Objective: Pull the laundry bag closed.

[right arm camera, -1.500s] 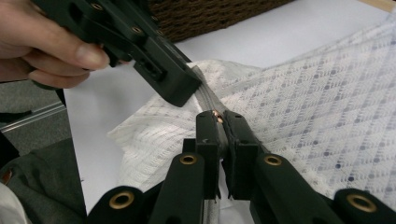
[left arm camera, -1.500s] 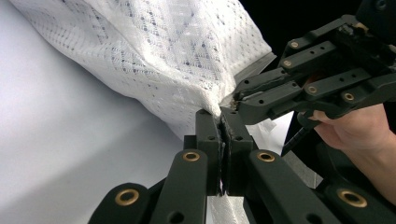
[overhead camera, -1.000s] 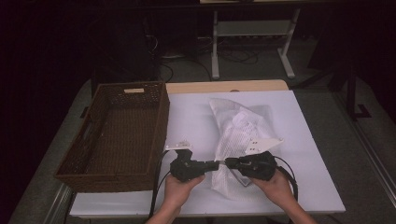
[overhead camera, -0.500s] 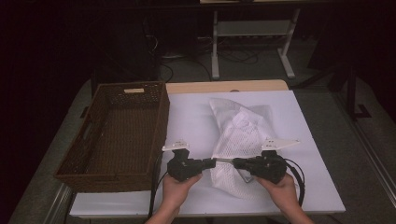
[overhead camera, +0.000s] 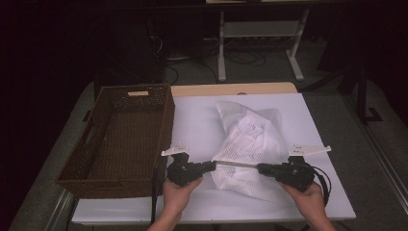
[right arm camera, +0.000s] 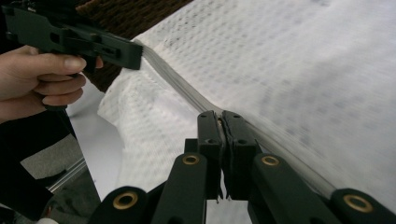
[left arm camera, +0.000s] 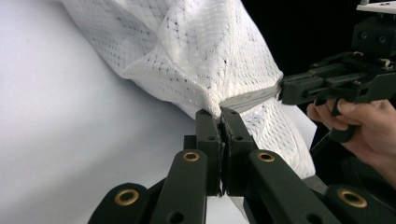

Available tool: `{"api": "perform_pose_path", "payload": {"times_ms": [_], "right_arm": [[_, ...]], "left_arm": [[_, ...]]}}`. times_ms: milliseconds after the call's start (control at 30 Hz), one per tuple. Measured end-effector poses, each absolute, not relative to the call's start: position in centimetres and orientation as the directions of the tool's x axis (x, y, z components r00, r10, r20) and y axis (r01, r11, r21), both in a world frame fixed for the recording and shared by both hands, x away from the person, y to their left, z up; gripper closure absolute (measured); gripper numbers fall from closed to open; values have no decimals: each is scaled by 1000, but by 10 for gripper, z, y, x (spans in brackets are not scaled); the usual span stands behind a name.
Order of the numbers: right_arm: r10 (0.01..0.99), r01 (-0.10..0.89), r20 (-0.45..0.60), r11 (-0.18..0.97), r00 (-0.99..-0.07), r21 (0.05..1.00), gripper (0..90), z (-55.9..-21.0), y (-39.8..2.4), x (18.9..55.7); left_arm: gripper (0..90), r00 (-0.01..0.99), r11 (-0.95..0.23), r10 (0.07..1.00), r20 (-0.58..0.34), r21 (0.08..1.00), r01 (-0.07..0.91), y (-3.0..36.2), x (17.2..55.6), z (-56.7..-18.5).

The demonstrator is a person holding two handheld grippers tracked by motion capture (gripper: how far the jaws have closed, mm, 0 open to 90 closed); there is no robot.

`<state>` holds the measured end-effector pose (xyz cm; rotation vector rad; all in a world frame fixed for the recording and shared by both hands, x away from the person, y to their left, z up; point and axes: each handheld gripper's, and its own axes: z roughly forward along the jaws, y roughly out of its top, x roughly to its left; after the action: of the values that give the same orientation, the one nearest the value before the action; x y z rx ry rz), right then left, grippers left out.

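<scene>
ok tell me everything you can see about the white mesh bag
The white mesh bag is a soft, see-through net pouch with something pale inside. It lies crumpled on the white table, right of the wicker basket. A grey zipper strip along its near edge is stretched taut between the two tools: the left tool is shut on one end, the right tool on the other.

- The right gripper (overhead camera: 260, 168), clamped on the grey zipper edge (overhead camera: 236, 164) of the white mesh bag (overhead camera: 250, 144), has drawn rightward, away from the left gripper (overhead camera: 211, 165).
- The gap between the two grippers has widened.
- The zipper edge now runs as a longer, taut line between them.
</scene>
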<state>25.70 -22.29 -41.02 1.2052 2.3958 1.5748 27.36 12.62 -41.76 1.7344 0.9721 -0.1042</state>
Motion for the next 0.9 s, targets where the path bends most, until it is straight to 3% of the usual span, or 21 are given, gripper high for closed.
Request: {"api": "perform_pose_path", "payload": {"times_ms": [900], "right_arm": [[729,660,380,129,-569,740,863,-430,-301,253]], "left_arm": [[878,647,-97,584,-490,749,655,135,266,-426]]}}
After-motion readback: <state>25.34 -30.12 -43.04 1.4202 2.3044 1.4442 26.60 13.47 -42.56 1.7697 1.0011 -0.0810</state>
